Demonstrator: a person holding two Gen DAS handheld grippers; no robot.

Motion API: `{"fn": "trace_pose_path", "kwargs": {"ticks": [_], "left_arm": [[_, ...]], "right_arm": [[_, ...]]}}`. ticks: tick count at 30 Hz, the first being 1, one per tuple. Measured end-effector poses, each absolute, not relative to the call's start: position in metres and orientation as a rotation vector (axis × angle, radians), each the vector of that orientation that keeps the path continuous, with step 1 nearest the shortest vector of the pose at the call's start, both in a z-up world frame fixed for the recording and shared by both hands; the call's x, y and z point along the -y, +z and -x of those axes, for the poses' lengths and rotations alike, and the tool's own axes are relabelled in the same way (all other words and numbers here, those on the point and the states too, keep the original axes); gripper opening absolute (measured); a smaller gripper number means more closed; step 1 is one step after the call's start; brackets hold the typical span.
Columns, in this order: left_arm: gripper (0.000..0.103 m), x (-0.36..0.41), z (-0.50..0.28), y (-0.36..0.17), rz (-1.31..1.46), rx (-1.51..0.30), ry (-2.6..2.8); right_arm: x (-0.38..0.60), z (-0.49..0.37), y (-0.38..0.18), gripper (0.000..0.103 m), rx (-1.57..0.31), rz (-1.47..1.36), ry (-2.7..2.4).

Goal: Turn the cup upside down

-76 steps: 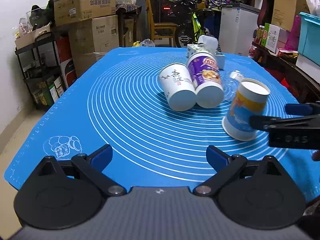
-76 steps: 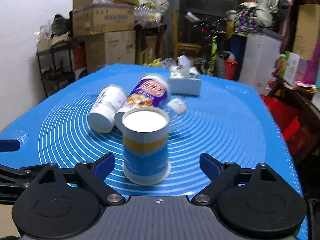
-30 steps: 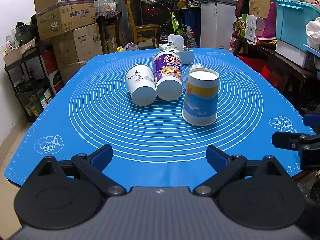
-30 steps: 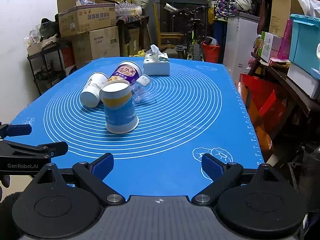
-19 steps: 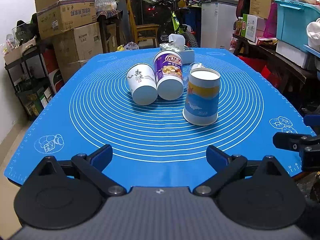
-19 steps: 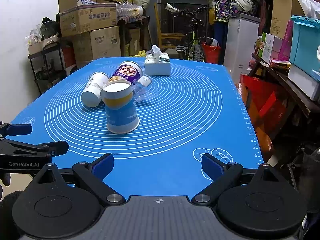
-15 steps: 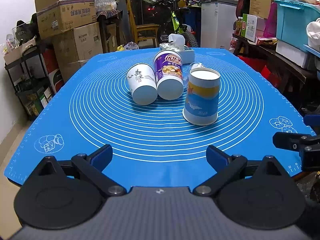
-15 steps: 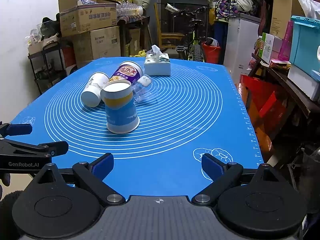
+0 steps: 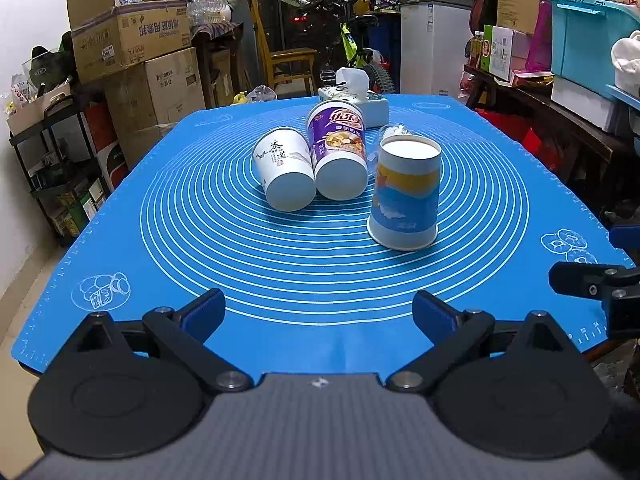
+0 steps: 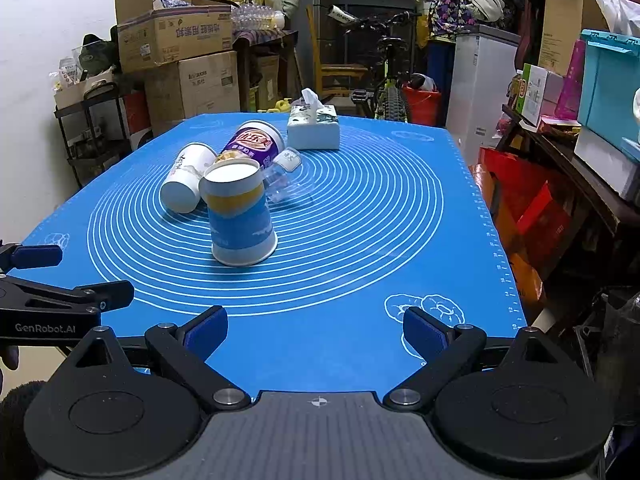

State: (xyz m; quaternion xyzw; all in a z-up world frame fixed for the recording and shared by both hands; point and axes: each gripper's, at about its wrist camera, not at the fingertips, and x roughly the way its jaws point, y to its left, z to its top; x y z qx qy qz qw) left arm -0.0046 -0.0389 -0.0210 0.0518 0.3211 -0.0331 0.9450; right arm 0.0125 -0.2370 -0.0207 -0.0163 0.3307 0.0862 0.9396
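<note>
A blue and yellow paper cup [image 9: 404, 196] stands upside down, rim on the blue mat [image 9: 280, 272], white base up; it also shows in the right wrist view [image 10: 240, 216]. A white cup [image 9: 286, 174] and a purple cup [image 9: 340, 156] lie on their sides behind it. My left gripper [image 9: 318, 316] is open and empty at the mat's near edge. My right gripper [image 10: 316, 332] is open and empty near the front right edge, well back from the cups.
A clear plastic cup [image 10: 286, 178] lies beside the purple one [image 10: 252, 146]. A tissue box [image 10: 314, 126] stands at the far side of the mat. Cardboard boxes [image 9: 132, 40], a bicycle and shelves surround the table.
Since 2.5 s ago both grippers have pulled back from the blue and yellow cup toward the near edge. In the last second nothing has visibly moved.
</note>
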Motion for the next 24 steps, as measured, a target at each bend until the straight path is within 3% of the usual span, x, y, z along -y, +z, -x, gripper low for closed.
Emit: {"fn": "trace_pose_path", "kwargs": {"ticks": [24], "left_arm": [[0.099,0.0376,0.0033,-0.0237,-0.107,-0.665,-0.07]], "right_arm": [[0.2371,-0.0126,-0.0217,0.095,-0.68,0.036,0.172]]}}
